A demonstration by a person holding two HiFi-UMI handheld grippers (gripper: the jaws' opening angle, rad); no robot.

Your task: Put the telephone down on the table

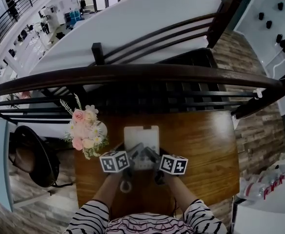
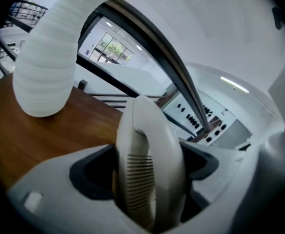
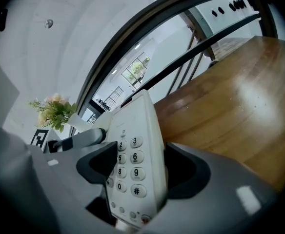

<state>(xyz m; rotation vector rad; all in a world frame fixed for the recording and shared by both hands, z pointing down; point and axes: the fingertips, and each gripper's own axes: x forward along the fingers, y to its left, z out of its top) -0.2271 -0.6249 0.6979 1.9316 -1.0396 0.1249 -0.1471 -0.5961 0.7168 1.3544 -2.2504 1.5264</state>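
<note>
Telephone [image 1: 141,136], likely light, rigid, slippery plastic, clamped at opposite edges: left claw [image 2: 150,172] on handset [image 2: 147,126], right claw [image 3: 136,177] beside keypad [image 3: 128,162].

Cream push-button telephone [image 1: 141,138], pinched both ends: handset side in left gripper [image 1: 134,153], keypad side in right gripper [image 1: 151,155], over wooden table [image 1: 206,145].
</note>
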